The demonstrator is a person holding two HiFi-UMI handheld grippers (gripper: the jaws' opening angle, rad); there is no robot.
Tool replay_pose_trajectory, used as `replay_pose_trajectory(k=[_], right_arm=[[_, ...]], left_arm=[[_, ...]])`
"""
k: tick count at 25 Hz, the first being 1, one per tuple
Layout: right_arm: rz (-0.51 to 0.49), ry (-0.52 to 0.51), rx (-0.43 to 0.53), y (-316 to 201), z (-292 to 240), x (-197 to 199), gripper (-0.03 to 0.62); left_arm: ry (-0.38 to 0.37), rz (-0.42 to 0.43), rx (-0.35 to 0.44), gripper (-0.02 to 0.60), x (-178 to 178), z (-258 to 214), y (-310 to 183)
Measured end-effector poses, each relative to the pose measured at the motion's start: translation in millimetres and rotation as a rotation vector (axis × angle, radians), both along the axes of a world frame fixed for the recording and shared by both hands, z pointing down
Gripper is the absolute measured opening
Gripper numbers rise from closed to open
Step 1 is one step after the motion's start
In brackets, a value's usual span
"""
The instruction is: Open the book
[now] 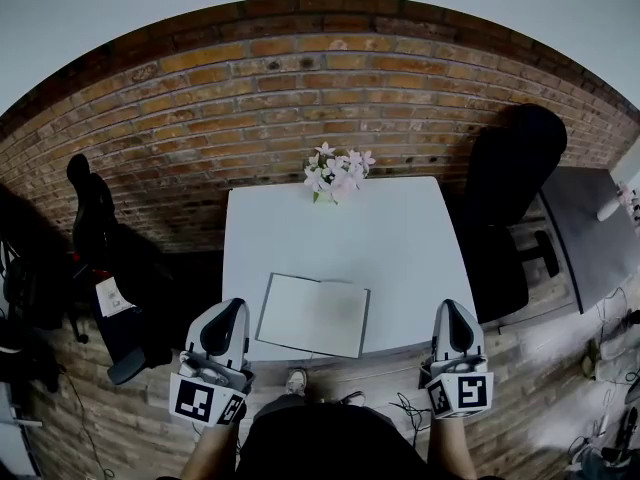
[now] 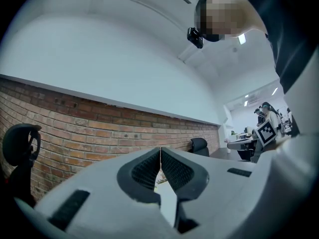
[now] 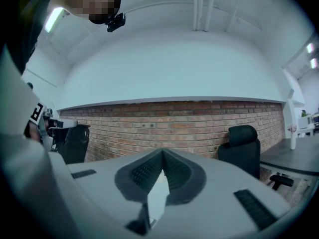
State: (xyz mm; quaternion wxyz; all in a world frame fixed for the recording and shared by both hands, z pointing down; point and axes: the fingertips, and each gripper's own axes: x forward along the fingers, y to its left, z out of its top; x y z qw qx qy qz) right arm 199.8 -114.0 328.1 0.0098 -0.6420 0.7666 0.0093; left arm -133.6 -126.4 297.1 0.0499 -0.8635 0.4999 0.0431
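Observation:
The book (image 1: pixel 315 314) lies open on the white table (image 1: pixel 400 238), pale pages up, close to the table's front edge. My left gripper (image 1: pixel 233 306) hovers just off the table's front left corner, a little left of the book, jaws shut and empty. My right gripper (image 1: pixel 452 308) is held at the front right corner, well apart from the book, also shut with nothing in it. In the left gripper view the left gripper (image 2: pixel 160 151) has its tips pressed together. The right gripper view shows the right gripper (image 3: pixel 162 152) with its tips meeting too. The book is in neither gripper view.
A small bunch of pink and white flowers (image 1: pixel 338 173) stands at the table's back edge against the brick wall (image 1: pixel 300 78). Black office chairs sit to the right (image 1: pixel 515 168) and left (image 1: pixel 95 218). A grey desk (image 1: pixel 590 228) stands further right.

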Motion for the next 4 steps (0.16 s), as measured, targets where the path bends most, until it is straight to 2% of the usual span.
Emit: replay_pose_trajectory(k=[4], right_arm=[[0.01, 0.01, -0.013, 2.4, 3.3, 3.0, 0.013]], left_arm=[[0.002, 0.007, -0.004, 0.028, 2.2, -0.2, 4.3]])
